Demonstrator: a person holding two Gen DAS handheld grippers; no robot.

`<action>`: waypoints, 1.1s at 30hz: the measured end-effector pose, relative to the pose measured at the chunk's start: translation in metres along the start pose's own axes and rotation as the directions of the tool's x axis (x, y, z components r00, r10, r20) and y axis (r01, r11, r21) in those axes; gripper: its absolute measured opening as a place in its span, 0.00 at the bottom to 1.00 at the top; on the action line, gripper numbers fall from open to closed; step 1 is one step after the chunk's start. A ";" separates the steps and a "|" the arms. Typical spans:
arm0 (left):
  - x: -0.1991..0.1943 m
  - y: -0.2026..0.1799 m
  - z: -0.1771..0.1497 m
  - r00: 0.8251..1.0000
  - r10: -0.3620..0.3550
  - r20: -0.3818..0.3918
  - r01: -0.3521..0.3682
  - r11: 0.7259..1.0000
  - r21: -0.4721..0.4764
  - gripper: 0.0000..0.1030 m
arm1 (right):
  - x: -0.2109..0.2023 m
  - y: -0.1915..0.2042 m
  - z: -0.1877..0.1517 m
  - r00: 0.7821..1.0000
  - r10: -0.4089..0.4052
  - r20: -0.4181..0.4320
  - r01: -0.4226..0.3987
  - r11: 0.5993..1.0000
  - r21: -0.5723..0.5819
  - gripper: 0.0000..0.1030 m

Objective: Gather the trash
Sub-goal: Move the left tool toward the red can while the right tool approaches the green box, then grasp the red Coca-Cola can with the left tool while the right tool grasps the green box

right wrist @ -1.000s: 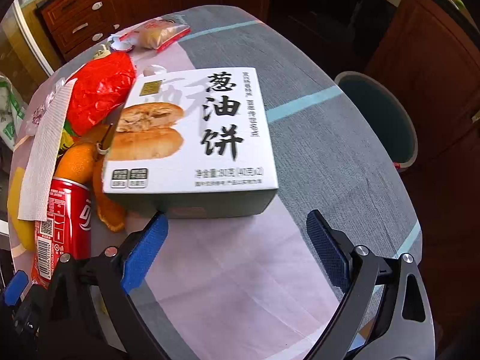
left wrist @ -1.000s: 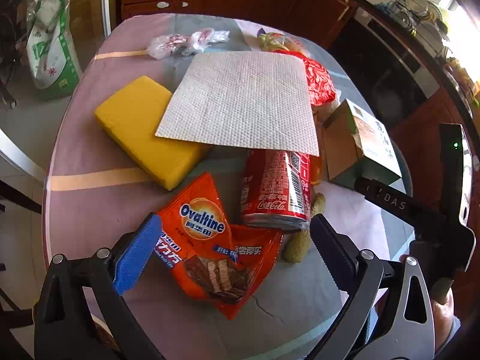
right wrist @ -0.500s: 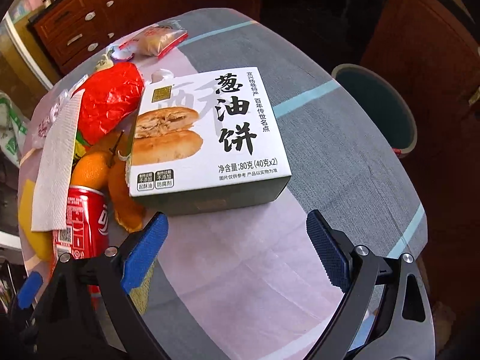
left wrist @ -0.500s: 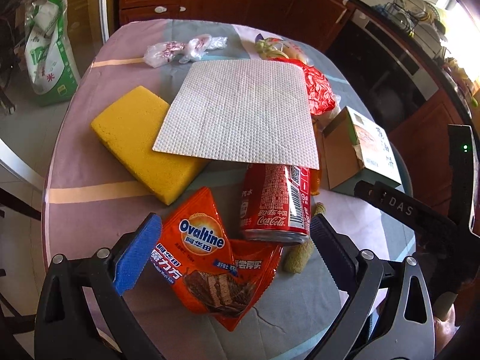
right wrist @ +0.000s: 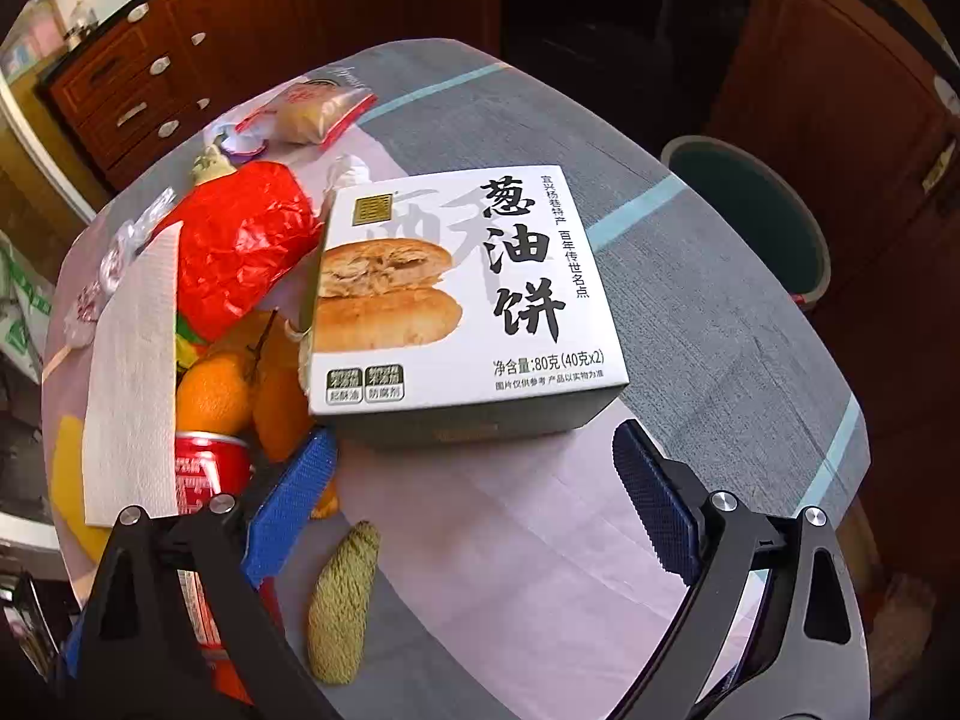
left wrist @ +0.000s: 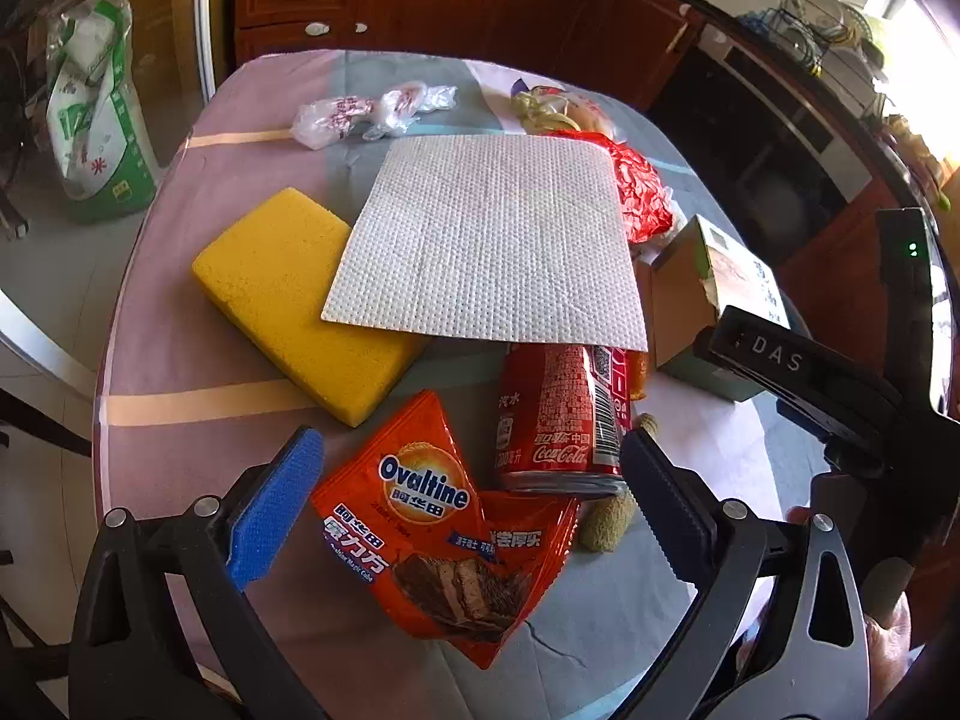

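My left gripper (left wrist: 468, 492) is open and empty, its fingers either side of an orange Ovaltine wrapper (left wrist: 432, 528) lying flat, with a red Coca-Cola can (left wrist: 558, 420) on its side just beyond. My right gripper (right wrist: 474, 498) is open and empty, just in front of a white pastry box (right wrist: 468, 294) with Chinese lettering. The box also shows in the left wrist view (left wrist: 714, 294). A paper towel sheet (left wrist: 492, 240), a crumpled red wrapper (right wrist: 240, 240), orange peel (right wrist: 240, 378) and a peanut shell (right wrist: 342, 600) lie around them.
A yellow sponge (left wrist: 300, 294) lies left of the towel. Crumpled clear wrappers (left wrist: 366, 111) lie at the far edge, and a packaged snack (right wrist: 312, 111) too. A teal trash bin (right wrist: 750, 216) stands on the floor beyond the table's right edge. Wooden cabinets stand behind.
Both grippers have pulled back and up a little, so the items look further off. In the right wrist view the peanut shell has come into sight. Nothing was grasped.
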State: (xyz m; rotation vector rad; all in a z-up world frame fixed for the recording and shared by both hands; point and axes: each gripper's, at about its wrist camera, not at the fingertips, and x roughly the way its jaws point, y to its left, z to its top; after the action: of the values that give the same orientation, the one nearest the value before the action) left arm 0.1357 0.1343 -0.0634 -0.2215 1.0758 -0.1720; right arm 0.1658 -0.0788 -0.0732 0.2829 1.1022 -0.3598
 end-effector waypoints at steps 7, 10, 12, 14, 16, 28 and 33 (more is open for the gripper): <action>0.007 -0.010 0.002 1.000 -0.010 -0.019 0.011 0.999 0.034 0.96 | 0.012 -0.008 0.004 0.998 -0.059 -0.006 0.059 0.998 0.014 0.87; 0.010 -0.022 0.002 1.000 -0.015 -0.022 0.017 0.997 0.074 0.96 | 0.014 -0.032 0.007 0.997 -0.082 -0.003 0.082 0.996 0.027 0.87; 0.016 -0.031 0.002 0.999 -0.023 -0.031 0.026 0.995 0.098 0.96 | 0.016 -0.049 0.011 0.995 -0.102 0.002 0.102 0.994 0.040 0.87; 0.024 -0.042 0.002 0.998 -0.021 -0.053 0.028 0.991 0.128 0.96 | 0.016 -0.065 0.016 0.995 -0.100 0.005 0.099 0.994 0.053 0.87; 0.032 -0.053 0.001 0.998 0.006 -0.068 0.004 0.988 0.153 0.96 | 0.013 -0.073 0.020 0.997 -0.074 0.014 0.074 0.997 0.037 0.87; 0.038 -0.050 0.002 0.995 0.001 -0.102 0.008 0.996 0.089 0.61 | 0.030 -0.062 0.034 0.996 -0.031 0.084 0.034 0.999 -0.040 0.87; 0.046 -0.059 0.006 0.990 0.071 -0.121 -0.059 0.994 0.097 0.66 | 0.049 -0.068 0.044 0.994 0.094 0.060 -0.093 0.995 -0.033 0.37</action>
State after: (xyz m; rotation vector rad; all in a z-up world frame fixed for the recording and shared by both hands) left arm 0.1609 0.0666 -0.0841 -0.0922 1.1943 -0.1791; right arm 0.1930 -0.1653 -0.1015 0.2936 1.0296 -0.2665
